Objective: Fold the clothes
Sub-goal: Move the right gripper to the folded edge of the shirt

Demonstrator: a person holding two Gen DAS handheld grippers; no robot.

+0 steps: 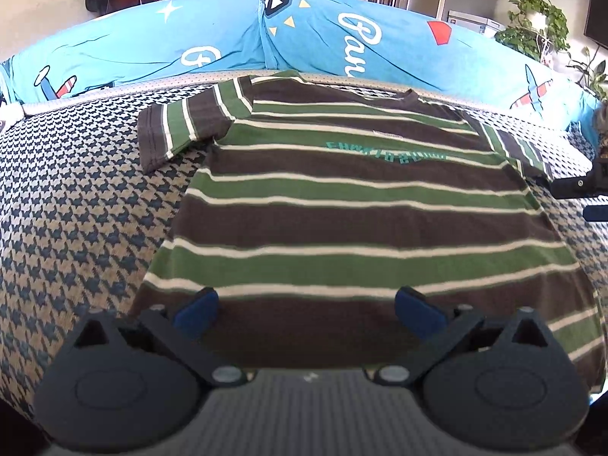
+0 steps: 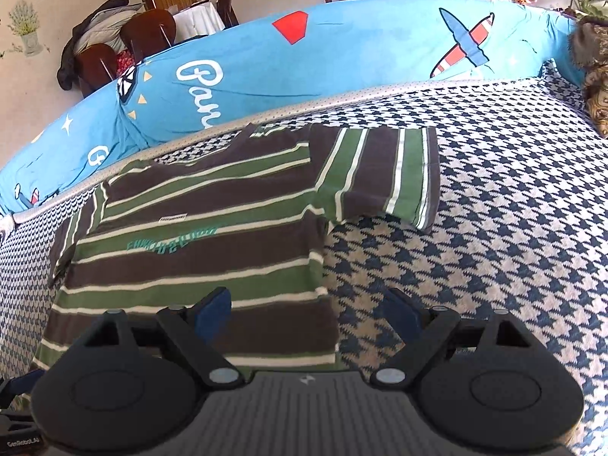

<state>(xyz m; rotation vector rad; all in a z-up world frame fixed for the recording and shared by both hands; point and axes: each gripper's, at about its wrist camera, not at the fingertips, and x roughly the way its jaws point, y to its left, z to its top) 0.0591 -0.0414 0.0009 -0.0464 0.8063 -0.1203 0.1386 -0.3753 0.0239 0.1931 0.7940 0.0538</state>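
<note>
The shirt lay spread flat, front up, on the houndstooth cover, collar toward the blue bolster at the far edge. Both sleeves were out to the sides; nothing was folded yet.

The left gripper hung over the hem with its jaws wide apart and nothing between them. The right gripper was also wide open and empty, above the shirt's right hem corner, with one pad over cloth and the other over bare cover.

Risks, as I judged them:
- A pinch taken off the corner could catch one layer only, so the front would lift and the back stay down
- A bite too deep might grab the cover along with the shirt
- Uneven lifts by the two hands would skew the fold and wrinkle the stripes
- The right sleeve, lying loose, could drag or bunch underneath
</note>
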